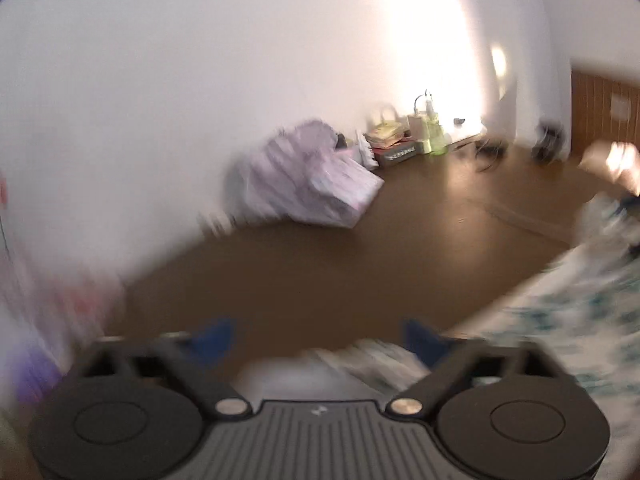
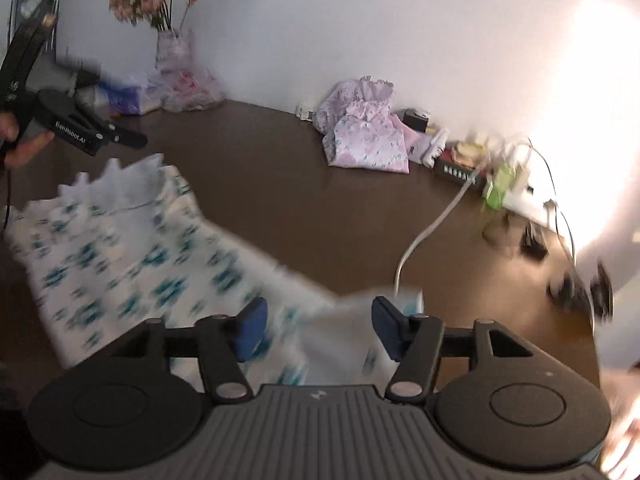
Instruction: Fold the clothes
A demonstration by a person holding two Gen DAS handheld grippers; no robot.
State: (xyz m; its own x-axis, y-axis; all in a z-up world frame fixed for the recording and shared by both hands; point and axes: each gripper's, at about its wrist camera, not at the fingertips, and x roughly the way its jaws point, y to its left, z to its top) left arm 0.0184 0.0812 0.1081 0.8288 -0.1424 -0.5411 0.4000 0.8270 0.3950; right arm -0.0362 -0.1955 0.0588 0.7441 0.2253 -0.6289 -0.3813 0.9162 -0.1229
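- We worked over a dark brown table that ran back to a plain white wall; strong light washed out the far right corner.
- Nearest us, the white garment with teal print lay spread on the table's left side in the right wrist view. Its long axis ran from the near right, under our right gripper, back toward the far left, where a pale frilled edge pointed at the left gripper.
- Our right gripper stood wide open, blue pads well apart, with a raised fold of the garment between them. We could not tell whether either pad touched the cloth.
- Our left gripper was also spread wide in its own blurred view, nothing clamped between its fingers; a bit of the garment lay just below and to its right.
- From the right wrist view, the left gripper hung above the garment's far left end, apart from it.
- Farther back, a pink floral bundle of clothes sat by the wall.
- A white cable snaked across the table to clutter at the far right.
- A vase of pink flowers stood at the far left.
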